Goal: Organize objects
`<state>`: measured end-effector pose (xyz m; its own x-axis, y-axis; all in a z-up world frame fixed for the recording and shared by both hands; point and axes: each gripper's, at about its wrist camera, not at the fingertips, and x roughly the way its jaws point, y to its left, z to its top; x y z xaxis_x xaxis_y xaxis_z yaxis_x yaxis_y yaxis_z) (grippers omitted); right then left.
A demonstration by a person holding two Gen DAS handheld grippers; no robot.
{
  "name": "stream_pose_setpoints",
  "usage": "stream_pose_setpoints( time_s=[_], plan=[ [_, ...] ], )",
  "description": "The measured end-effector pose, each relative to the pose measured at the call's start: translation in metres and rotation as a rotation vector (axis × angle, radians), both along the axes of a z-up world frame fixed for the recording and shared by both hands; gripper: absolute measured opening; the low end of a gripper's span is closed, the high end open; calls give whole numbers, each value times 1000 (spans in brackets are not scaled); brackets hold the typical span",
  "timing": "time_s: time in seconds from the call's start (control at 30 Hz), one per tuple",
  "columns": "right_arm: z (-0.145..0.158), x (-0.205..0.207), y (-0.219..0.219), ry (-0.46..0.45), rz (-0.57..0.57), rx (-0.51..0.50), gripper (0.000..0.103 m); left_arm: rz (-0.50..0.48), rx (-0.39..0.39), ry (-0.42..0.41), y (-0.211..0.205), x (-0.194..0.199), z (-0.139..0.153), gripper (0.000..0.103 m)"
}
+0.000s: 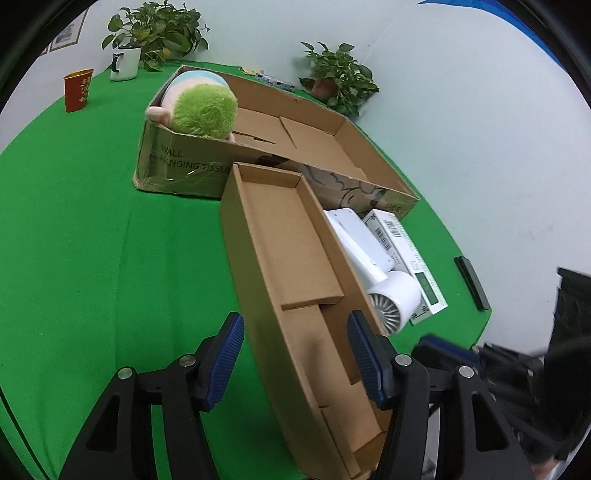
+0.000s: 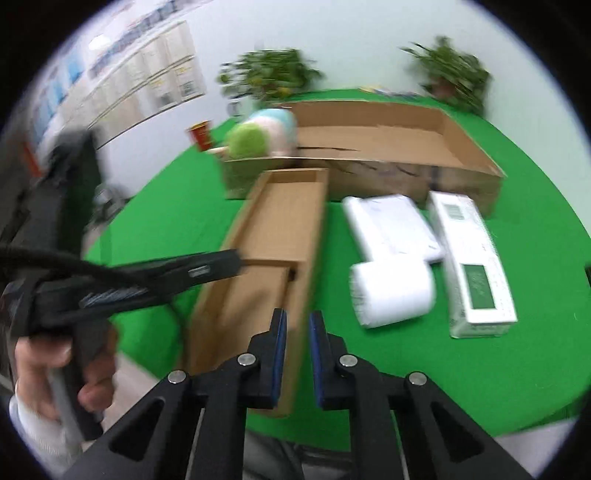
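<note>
Green-covered table (image 1: 92,229), round-edged. Narrow open cardboard tray (image 1: 291,280) lies lengthwise from the near edge toward the table's middle, its far end touching the side wall of a large open cardboard box (image 1: 325,129) that runs across toward the far edge.

Left gripper (image 1: 295,358): fingers (image 1: 227,354) about half open, straddling the tray's near left wall; one pad outside it, the other over the tray's interior. Pads not pressing on the cardboard.

Right gripper (image 2: 297,354) (picture blurred): fingers (image 2: 279,354) narrow, closed on the tray's near right wall, which stands between the blue pads.

Just beside the tray on its right, toward the table's right edge: white hair dryer (image 2: 391,266), lying flat, barrel end nearest the near edge. Beside it, a long white carton (image 2: 472,258) with green label and barcode, its far end near the big box.

Inside the big box, left end: plush toy (image 1: 201,107), green fuzzy and pastel-striped.

Far-left part of the table: red cup (image 1: 78,90), white mug holding a potted plant (image 1: 155,33). Second potted plant (image 1: 338,79) at the far edge, behind the box.

A hand (image 2: 55,373) grips the left tool's handle.
</note>
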<state>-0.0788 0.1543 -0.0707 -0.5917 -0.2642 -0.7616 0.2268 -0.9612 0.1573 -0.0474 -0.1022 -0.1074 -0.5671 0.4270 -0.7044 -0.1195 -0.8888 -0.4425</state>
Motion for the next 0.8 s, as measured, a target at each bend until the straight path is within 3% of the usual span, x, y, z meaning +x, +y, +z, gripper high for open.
stream_pose_setpoints(
  time_s=[0.13, 0.17, 0.23, 0.43, 0.57, 0.63, 0.7, 0.8],
  plan=[
    [-4, -15, -1, -13, -6, -5, 13, -9, -40, -22, 8, -4, -5, 38],
    [-5, -17, -4, -17, 8, -18, 19, -7, -44, -33, 7, -3, -7, 32],
    [-9, -20, -10, -25, 16, -33, 29, 8, -57, -57, 9, -6, -14, 29],
    [-19, -23, -13, -17, 1, -19, 30, 18, -60, -55, 10, -1, -18, 23],
    [-27, -27, -7, -66, -33, -47, 27, 26, -66, -54, 12, 0, -18, 22],
    [-27, -24, -10, -55, -23, -30, 23, 29, -66, -57, 11, 0, -18, 22],
    [-25, -22, -13, -49, 5, -30, 11, 32, -76, -60, 13, 1, -16, 20],
    [-22, -17, -20, -27, 17, 2, 11, 38, -93, -58, 14, 4, -14, 19]
  ],
)
